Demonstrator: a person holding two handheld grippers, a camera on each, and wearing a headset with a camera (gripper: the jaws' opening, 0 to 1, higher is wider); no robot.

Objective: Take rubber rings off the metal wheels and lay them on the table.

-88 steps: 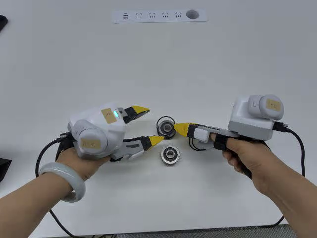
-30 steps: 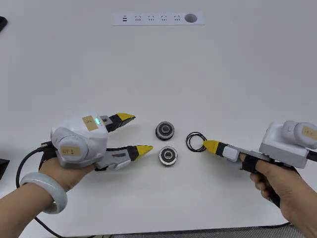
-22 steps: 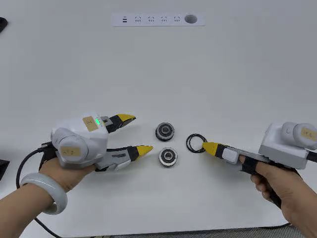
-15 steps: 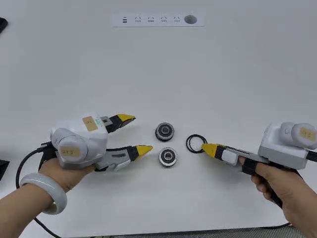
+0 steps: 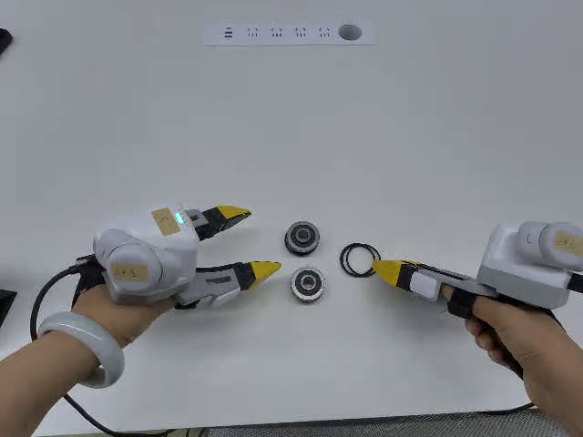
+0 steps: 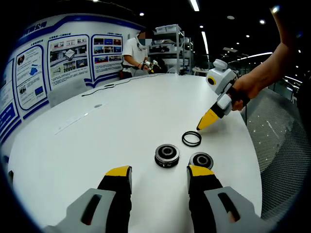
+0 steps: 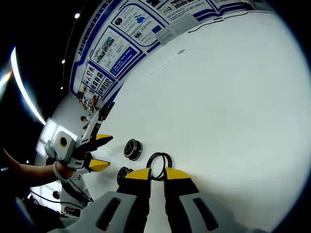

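Two metal wheels lie mid-table, the far wheel (image 5: pixel 301 238) (image 6: pixel 167 155) (image 7: pixel 131 148) and the near wheel (image 5: pixel 309 283) (image 6: pixel 200 159) (image 7: pixel 123 174). To their right, two overlapping black rubber rings (image 5: pixel 360 259) (image 6: pixel 191 139) (image 7: pixel 158 162) lie flat on the table. My right gripper (image 5: pixel 387 269) (image 7: pixel 157 174) (image 6: pixel 204 124) points at the rings from the right. Its yellow tips stand a narrow gap apart at the rings' near edge. My left gripper (image 5: pixel 248 241) (image 6: pixel 159 172) (image 7: pixel 103 152) stands wide open left of the wheels, holding nothing.
A white power strip (image 5: pixel 287 34) lies at the table's far side. The table's front edge (image 5: pixel 364 423) runs just below my hands. A cable (image 5: pixel 55 282) trails from the left gripper. A person (image 6: pixel 133 48) stands far off behind the table.
Nearly three seconds ago my right gripper was at the far wheel with a ring. The rings now lie to the wheels' right and that gripper has drawn back rightward. Over the last second little moved.
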